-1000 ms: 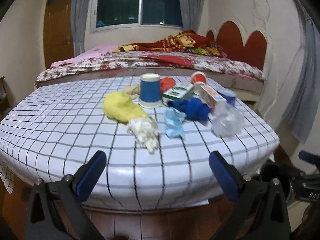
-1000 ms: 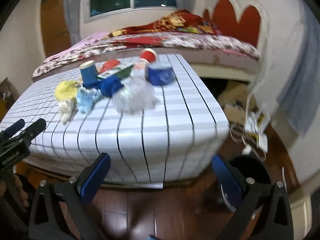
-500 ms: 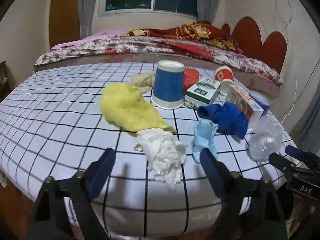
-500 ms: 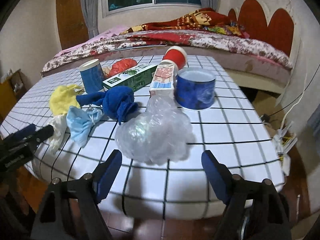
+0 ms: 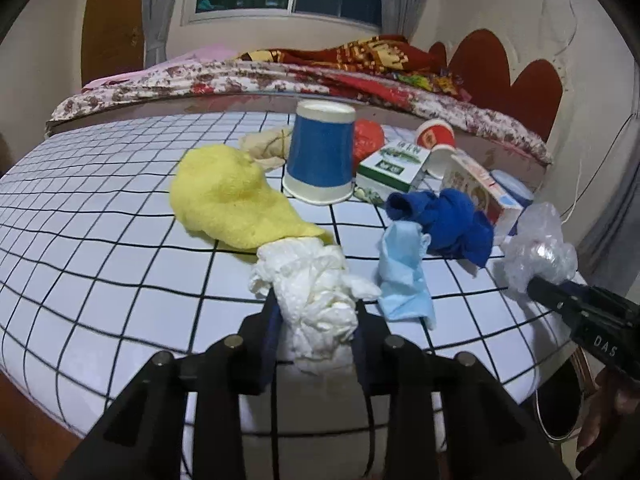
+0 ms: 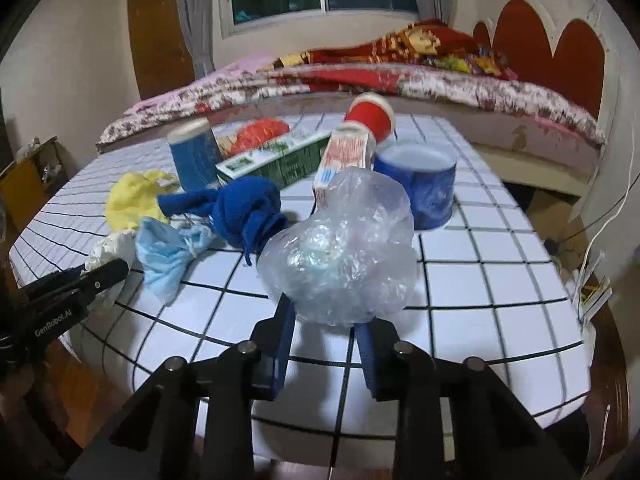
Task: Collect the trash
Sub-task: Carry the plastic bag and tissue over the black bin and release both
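Note:
Trash lies on a table with a white checked cloth. My left gripper is shut on a crumpled white tissue wad near the front edge. My right gripper is shut on a clear crumpled plastic bag, which also shows in the left wrist view. Between them lie a light blue mask and a knotted dark blue cloth. A yellow cloth lies behind the tissue.
Further back stand an upturned blue paper cup, a green box, a red-and-white carton, a tipped red cup, a blue tub and an orange-red bag. A bed lies behind the table.
Both grippers moved forward onto the table and closed, the left one on the white tissue wad and the right one on the clear plastic bag.

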`<act>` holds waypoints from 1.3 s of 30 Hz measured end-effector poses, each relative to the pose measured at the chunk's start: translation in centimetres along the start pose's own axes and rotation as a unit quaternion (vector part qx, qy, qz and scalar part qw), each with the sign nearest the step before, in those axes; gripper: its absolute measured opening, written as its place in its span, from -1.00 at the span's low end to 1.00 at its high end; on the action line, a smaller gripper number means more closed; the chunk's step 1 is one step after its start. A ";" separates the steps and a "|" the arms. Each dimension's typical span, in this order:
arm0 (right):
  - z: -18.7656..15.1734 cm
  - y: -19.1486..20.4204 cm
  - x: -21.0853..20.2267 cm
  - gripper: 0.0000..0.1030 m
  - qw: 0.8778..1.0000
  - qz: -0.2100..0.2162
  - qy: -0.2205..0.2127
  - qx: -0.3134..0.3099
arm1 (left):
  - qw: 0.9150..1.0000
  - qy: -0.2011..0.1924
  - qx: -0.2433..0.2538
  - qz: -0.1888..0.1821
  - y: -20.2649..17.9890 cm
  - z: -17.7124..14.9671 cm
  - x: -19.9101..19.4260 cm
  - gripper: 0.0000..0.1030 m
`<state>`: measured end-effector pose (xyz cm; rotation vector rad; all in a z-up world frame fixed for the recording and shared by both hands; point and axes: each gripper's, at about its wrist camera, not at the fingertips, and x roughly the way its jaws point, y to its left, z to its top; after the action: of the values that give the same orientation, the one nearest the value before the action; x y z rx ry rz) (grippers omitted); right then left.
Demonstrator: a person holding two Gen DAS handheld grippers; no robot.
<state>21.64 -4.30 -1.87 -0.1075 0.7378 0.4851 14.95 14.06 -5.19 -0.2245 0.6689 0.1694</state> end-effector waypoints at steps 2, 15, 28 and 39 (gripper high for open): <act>0.1 -0.1 -1.0 -0.38 1.000 -0.002 -0.014 -0.005 | 1.000 -0.007 -0.005 -0.004 0.1 0.0 -0.7 -0.37; -3.0 -5.1 -7.5 -0.38 0.997 -0.062 -0.040 0.005 | 0.996 -0.057 0.029 -0.064 -6.1 0.4 -5.3 -0.37; -7.9 -14.8 -13.6 -0.38 0.986 -0.139 -0.031 0.090 | 0.976 -0.026 0.125 -0.174 -18.9 -2.8 -5.1 -0.37; -12.5 -20.2 -16.0 -0.38 0.975 -0.180 -0.004 0.132 | 0.957 0.003 0.181 -0.226 -26.0 -5.8 -5.2 -0.37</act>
<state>12.99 -31.62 -1.90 0.0100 0.7495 0.0390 13.36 -12.86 -2.43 -0.0213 0.6255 -0.3916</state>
